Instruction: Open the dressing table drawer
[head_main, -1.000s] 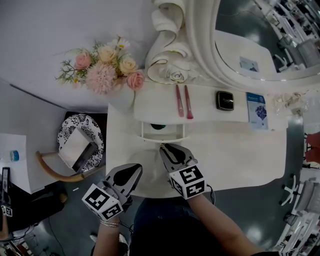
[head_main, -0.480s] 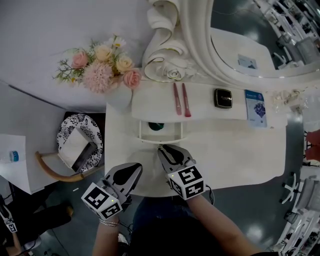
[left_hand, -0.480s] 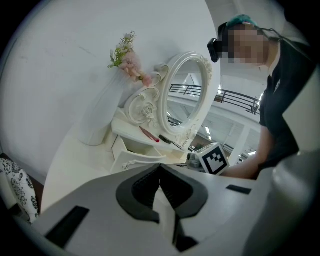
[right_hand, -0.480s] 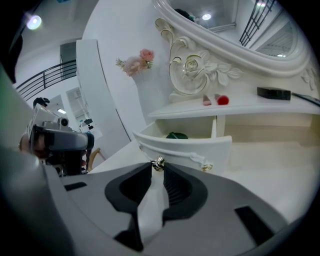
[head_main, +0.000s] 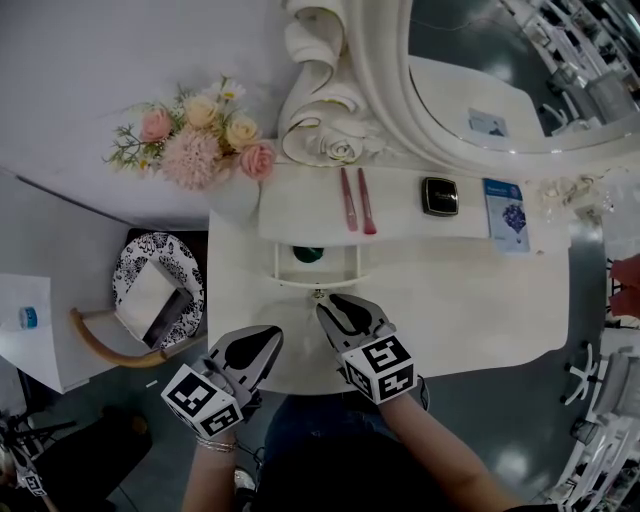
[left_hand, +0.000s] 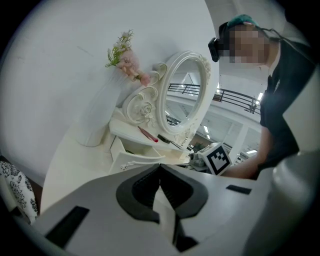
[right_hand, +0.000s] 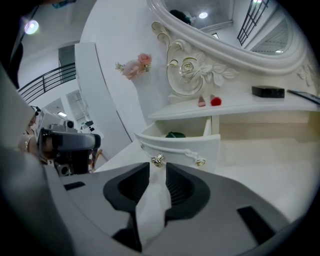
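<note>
We have the drawer (head_main: 318, 262) pulled out from under the shelf (head_main: 400, 218) at the tabletop's (head_main: 480, 290) back edge, so our right gripper (head_main: 331, 302) has just been opening, its jaws spread and empty just short of the knob (right_hand: 158, 160), while the unneeded left gripper (head_main: 268, 340) hovers pressed together over the near edge.

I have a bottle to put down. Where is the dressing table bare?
Bare: the tabletop right of the open drawer, below the shelf, and a narrow strip left of it. Crowded: the shelf, with red sticks, black case, blue card.
</note>
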